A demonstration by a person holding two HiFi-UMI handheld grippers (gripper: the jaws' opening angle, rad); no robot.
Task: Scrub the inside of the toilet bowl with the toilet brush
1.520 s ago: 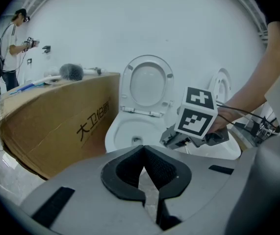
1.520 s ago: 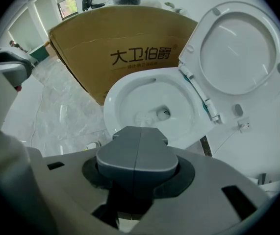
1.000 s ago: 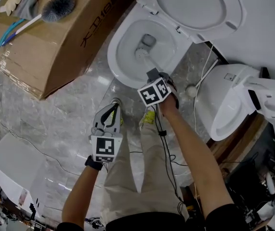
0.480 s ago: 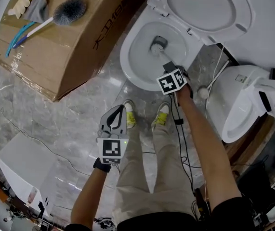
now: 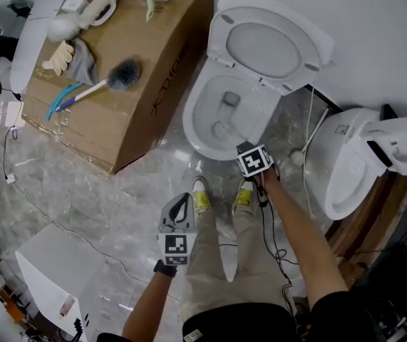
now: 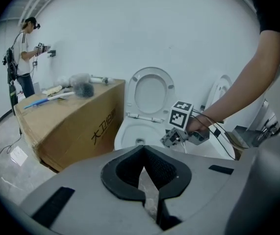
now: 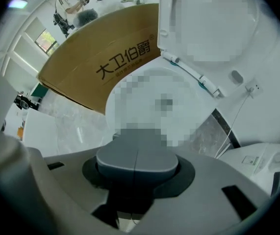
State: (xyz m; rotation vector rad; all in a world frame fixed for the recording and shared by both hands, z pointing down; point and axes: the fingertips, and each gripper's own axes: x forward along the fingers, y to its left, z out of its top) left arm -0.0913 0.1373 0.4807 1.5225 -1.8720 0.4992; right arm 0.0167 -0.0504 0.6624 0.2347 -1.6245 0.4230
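Note:
The white toilet bowl (image 5: 202,130) stands with its lid (image 5: 267,41) raised. The pale head of the toilet brush (image 5: 221,128) rests low in the bowl, near its front wall. My right gripper (image 5: 244,147) is over the front rim, shut on the brush handle. In the right gripper view its jaws (image 7: 136,155) meet, and a mosaic hides the brush. My left gripper (image 5: 179,201) hangs over the floor by the person's shoes, shut and holding nothing. The left gripper view looks past its jaws (image 6: 144,166) to the bowl (image 6: 140,131) and the right gripper (image 6: 176,137).
A large cardboard box (image 5: 139,70) stands left of the toilet, with a dark duster brush (image 5: 121,75) and gloves on top. Another white toilet (image 5: 346,162) is at the right. A white slab (image 5: 53,269) lies at bottom left. A person (image 6: 24,58) stands far off by the wall.
The brush head has slid from the far part of the bowl to the near side as my right gripper drew back. The head view has pulled away. The left gripper stays low.

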